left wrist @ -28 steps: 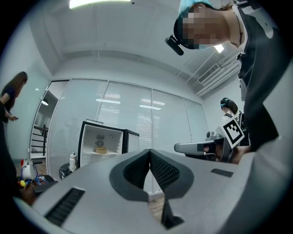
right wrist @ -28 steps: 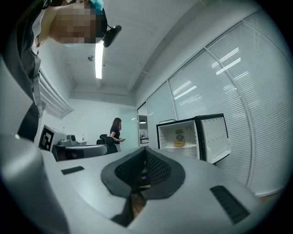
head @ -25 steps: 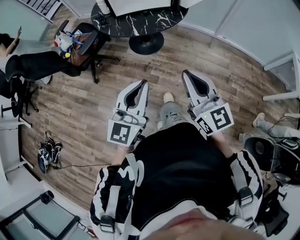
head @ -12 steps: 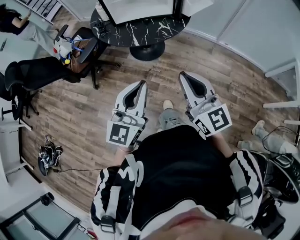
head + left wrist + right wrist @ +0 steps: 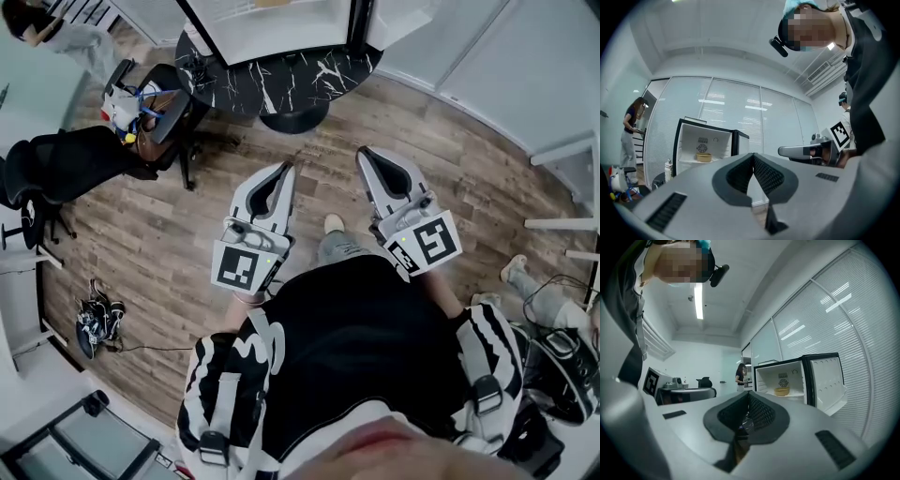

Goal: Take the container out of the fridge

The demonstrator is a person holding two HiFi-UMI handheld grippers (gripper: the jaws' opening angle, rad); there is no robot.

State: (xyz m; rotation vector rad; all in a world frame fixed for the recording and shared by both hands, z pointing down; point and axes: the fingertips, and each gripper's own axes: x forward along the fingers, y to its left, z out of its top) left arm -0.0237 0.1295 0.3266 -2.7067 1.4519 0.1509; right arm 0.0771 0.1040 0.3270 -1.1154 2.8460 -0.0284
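A small black fridge (image 5: pixel 733 143) stands open on a round table, its white inside lit. On its shelf sits a tan bowl-like container (image 5: pixel 704 157), the same container (image 5: pixel 781 391) showing in the right gripper view beside the swung-out fridge door (image 5: pixel 828 380). In the head view only the fridge's lower edge (image 5: pixel 281 23) shows, at the top. My left gripper (image 5: pixel 286 171) and right gripper (image 5: pixel 364 155) are held side by side at waist height, pointing toward the fridge and well short of it. Both are shut with nothing between the jaws.
The fridge rests on a black marble table (image 5: pixel 272 75) with a round foot. Office chairs (image 5: pixel 84 159) and a bag stand to the left. A person (image 5: pixel 630 136) stands at the far left. Cables and gear (image 5: pixel 94 314) lie on the wood floor. Glass walls with blinds run behind.
The table and fridge have slid a little lower into the head view, so they are nearer. Both grippers keep the same pose. The person at top left has moved.
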